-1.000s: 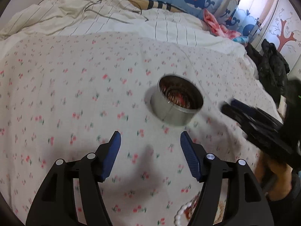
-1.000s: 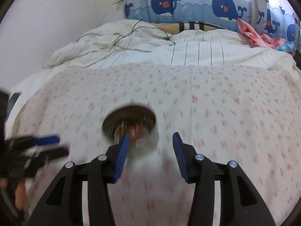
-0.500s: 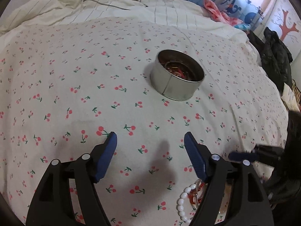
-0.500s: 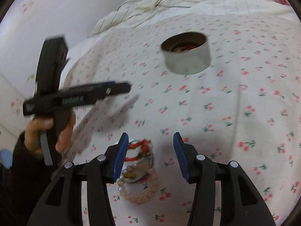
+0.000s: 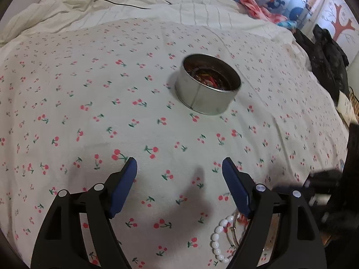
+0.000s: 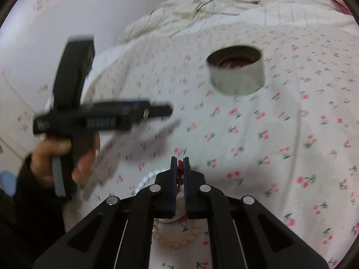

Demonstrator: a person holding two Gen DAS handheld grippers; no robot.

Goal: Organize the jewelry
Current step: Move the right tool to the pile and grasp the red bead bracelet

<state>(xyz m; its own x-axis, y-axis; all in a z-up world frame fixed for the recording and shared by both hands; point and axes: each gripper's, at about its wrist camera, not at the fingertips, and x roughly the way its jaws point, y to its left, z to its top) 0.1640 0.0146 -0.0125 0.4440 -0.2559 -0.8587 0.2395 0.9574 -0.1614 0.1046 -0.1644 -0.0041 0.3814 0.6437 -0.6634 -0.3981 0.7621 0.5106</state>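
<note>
The right gripper (image 6: 180,160) is seen with its blue-padded fingers (image 6: 173,168) drawn almost together, and a red cord bracelet (image 6: 179,166) is pinched in the narrow slit between them, low over the bedsheet (image 6: 280,148). Just beside these fingers, on their left, a short run of a white bead bracelet (image 6: 145,178) is laid on the sheet, and a ring of pale peach beads (image 6: 177,242) is partly hidden under the gripper's black frame.

The left gripper (image 5: 179,168) is held with its fingers (image 5: 125,179) spread wide apart and nothing is gripped between them; only the cherry-print cloth is seen in the gap. Under its right finger the white bead bracelet (image 5: 218,235) is seen on the sheet, touching a small tangle of other jewelry that is mostly covered by the frame.

Farther out, well apart from both grippers, a round metal tin (image 5: 207,86) is stood upright on the bedsheet, and red and gold-coloured pieces are seen inside it. In the right wrist view the left gripper (image 6: 157,112) is blurred and is gripped by a hand (image 6: 67,159) in a dark sleeve. A striped duvet (image 5: 197,11) with a black cable across it is bunched at the far end of the bed.
</note>
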